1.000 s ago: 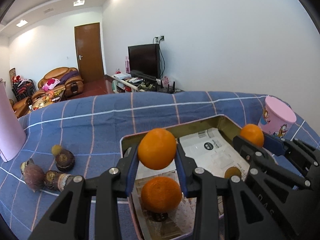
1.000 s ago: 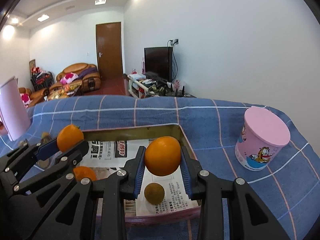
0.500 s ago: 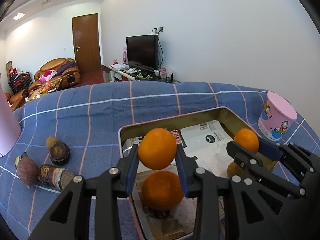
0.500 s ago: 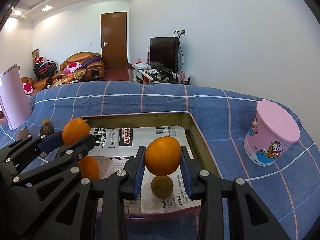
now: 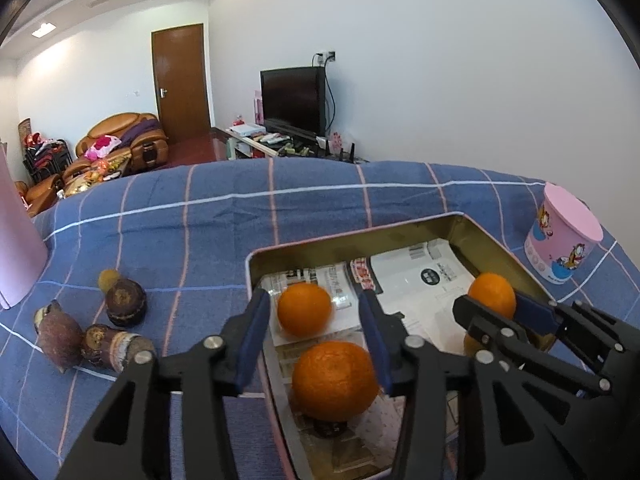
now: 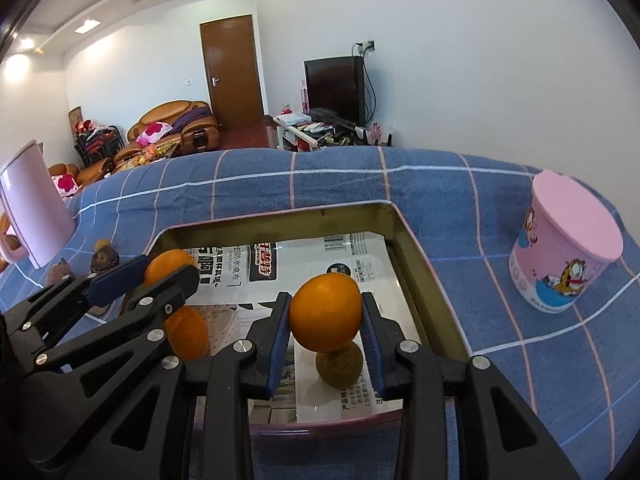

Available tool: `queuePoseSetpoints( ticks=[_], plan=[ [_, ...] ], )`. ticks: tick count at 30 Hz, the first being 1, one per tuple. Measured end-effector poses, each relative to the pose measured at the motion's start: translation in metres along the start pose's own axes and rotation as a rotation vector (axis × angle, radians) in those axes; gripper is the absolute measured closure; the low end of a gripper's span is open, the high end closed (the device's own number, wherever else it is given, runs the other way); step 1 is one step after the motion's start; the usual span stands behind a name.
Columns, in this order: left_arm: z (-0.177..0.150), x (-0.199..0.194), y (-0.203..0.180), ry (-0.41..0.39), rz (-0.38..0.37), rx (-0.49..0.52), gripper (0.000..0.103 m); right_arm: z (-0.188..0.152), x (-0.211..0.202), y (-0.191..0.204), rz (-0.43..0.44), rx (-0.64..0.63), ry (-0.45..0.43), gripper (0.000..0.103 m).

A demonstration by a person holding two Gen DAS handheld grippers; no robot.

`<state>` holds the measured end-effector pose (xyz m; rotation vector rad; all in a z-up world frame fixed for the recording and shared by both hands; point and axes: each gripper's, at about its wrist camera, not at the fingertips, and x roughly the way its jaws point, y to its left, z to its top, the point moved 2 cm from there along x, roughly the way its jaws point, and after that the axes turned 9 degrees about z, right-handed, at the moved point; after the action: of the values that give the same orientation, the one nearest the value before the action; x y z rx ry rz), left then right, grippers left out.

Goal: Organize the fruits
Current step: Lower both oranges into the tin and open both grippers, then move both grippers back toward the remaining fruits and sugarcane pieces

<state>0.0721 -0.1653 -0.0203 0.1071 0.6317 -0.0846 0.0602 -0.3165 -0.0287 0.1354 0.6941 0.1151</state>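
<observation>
Our left hand-held gripper [image 5: 316,336] is spreading, its orange [image 5: 305,309] dropping free into the tin [image 5: 496,244], while the right hand-held gripper [image 6: 325,334] is clenching another orange [image 6: 325,312].

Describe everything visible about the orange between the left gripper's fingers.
The orange is small, round and bright, with a smooth peel, slightly blurred at its edges. It sits between the fingers of the left gripper, whose jaws have just been opening; gaps show on both sides, so neither pad presses it. It is over the newspaper lining the metal tray, near the far left corner, beyond a larger orange. Whether it already rests on the paper is unclear.
</observation>
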Motion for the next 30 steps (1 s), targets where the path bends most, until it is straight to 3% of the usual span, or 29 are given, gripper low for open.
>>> queuePoseSetpoints(
  ticks=[5, 12, 13, 14, 16, 19, 25, 30],
  plan=[
    [0.001, -0.013, 0.001, -0.071, 0.098, 0.022, 0.033, -0.002, -0.003, -0.005, 0.013, 0.034, -0.011, 0.067],
    [0.006, -0.026, 0.021, -0.124, 0.106, -0.049, 0.003, -0.001, -0.013, -0.013, 0.088, 0.104, -0.063, 0.066],
    [0.007, -0.027, 0.023, -0.136, 0.109, -0.060, 0.000, -0.001, -0.015, -0.014, 0.092, 0.111, -0.075, 0.061],
    [0.008, -0.030, 0.027, -0.149, 0.105, -0.072, 0.000, 0.000, -0.018, -0.015, 0.090, 0.116, -0.090, 0.057],
    [0.010, -0.036, 0.034, -0.167, 0.072, -0.098, 0.000, 0.001, -0.028, -0.015, 0.075, 0.121, -0.148, 0.038],
    [0.009, -0.039, 0.042, -0.163, 0.070, -0.105, 0.000, 0.003, -0.042, -0.014, 0.052, 0.108, -0.237, 0.029],
    [0.003, -0.040, 0.053, -0.162, 0.117, -0.078, 0.000, 0.000, -0.068, -0.011, -0.077, 0.092, -0.400, 0.026],
    [-0.004, -0.043, 0.066, -0.165, 0.128, -0.085, 0.000, -0.001, -0.076, -0.016, -0.128, 0.092, -0.443, 0.024]
  ],
)
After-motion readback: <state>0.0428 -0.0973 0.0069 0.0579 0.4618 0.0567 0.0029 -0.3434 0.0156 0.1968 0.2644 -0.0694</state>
